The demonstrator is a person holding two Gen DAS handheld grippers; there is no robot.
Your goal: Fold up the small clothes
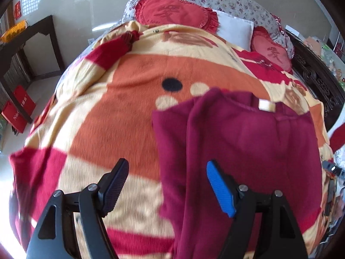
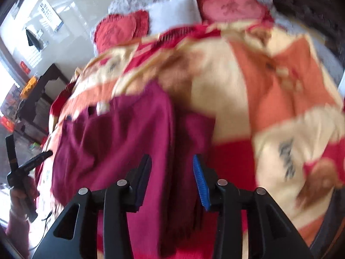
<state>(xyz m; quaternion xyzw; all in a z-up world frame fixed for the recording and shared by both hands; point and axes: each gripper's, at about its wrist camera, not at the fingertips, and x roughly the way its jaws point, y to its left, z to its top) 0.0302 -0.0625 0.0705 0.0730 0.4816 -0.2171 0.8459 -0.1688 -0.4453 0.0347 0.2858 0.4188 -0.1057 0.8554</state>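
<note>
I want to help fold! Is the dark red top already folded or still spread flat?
Partly folded. The dark red top has its side flaps turned in, one lying over the middle, on the blanket.

Large dark embroidered Chinese characters, too stylised to read surely, stand on the two red frilled heart-shaped cushions (image 1: 172,13) (image 1: 272,51), white lettering on the red cardboard boxes (image 1: 18,110) by the floor is too small to read, and the white neck label (image 1: 266,105) in the maroon fleece garment (image 1: 248,151) shows no legible print.

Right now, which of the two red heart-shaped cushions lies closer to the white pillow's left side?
The larger, ruffled heart cushion, left of the white pillow; the other heart cushion lies right of it, partly hidden.
</note>
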